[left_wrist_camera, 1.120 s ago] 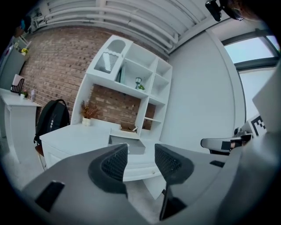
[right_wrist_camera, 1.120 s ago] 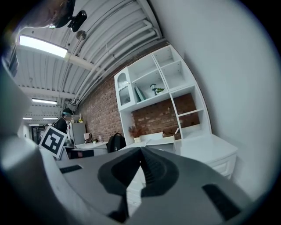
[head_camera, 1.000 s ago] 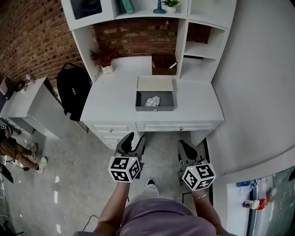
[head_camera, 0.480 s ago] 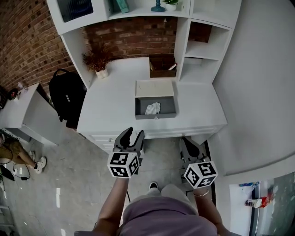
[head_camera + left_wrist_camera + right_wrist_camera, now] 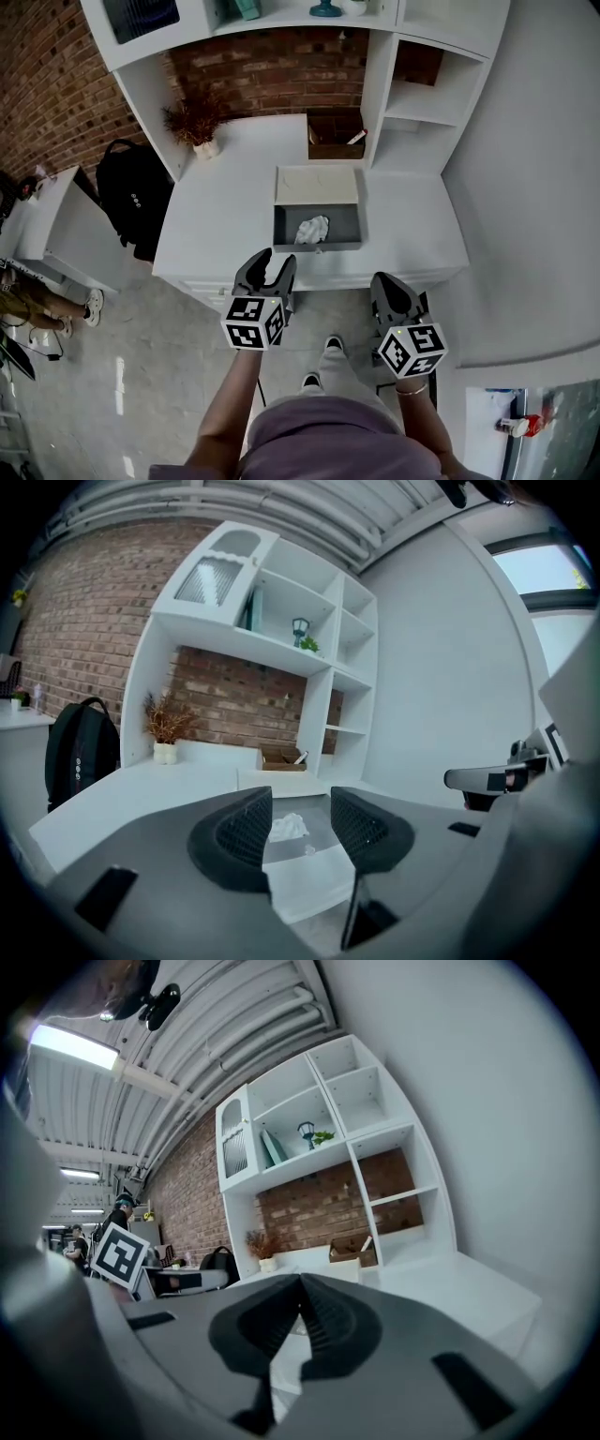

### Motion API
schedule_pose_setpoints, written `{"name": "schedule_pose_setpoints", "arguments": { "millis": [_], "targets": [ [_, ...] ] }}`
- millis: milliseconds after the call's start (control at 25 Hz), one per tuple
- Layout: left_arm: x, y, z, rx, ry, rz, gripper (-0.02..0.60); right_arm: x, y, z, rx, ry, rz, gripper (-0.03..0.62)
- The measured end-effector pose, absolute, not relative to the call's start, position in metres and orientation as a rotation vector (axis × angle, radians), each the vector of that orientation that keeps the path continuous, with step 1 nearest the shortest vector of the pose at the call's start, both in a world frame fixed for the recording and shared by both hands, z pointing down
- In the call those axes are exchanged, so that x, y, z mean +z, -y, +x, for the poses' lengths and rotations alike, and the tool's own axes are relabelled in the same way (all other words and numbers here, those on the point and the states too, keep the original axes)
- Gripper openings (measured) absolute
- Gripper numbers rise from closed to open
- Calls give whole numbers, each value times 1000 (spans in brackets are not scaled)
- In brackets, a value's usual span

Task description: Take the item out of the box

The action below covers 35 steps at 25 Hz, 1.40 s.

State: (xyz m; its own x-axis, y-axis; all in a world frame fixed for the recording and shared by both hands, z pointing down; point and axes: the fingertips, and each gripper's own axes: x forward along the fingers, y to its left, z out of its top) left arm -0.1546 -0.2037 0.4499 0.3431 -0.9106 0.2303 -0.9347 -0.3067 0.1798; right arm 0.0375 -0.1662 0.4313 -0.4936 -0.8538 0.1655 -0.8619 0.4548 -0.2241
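Observation:
A grey box (image 5: 317, 241) stands open on the white desk (image 5: 225, 211), its pale lid (image 5: 317, 185) folded back. A crumpled white item (image 5: 312, 229) lies inside it. My left gripper (image 5: 273, 263) hangs in front of the desk's front edge, just short of the box, its jaws open and empty. In the left gripper view the white item (image 5: 288, 826) shows between the left gripper's (image 5: 300, 822) pads, farther off. My right gripper (image 5: 386, 281) is held below the desk edge to the right, jaws shut with nothing in them; the right gripper (image 5: 302, 1284) points toward the shelves.
A brown open box (image 5: 335, 137) and a dried plant in a white pot (image 5: 199, 128) stand at the back of the desk under the white shelves (image 5: 412, 103). A black backpack (image 5: 134, 199) leans at the desk's left. A side table (image 5: 42, 225) stands farther left.
The view and both grippers have come closer to the desk; the left gripper now reaches the front edge. Neither gripper's jaws have changed.

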Motion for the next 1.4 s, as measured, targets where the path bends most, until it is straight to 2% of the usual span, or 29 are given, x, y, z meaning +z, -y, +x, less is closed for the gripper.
{"name": "schedule_pose_setpoints", "arguments": {
  "millis": [360, 720, 1080, 1400],
  "targets": [
    [458, 266, -149, 180, 1667, 2307, 187, 434, 234, 49, 434, 2672, 1535, 2],
    [481, 310, -137, 362, 1608, 2299, 202, 438, 276, 53, 460, 2686, 1496, 2],
    [520, 337, -122, 637, 1479, 2305, 214, 445, 295, 51, 495, 2690, 1466, 2],
    [559, 353, -103, 1016, 1287, 2359, 219, 449, 301, 55, 520, 2687, 1472, 2]
  ]
}}
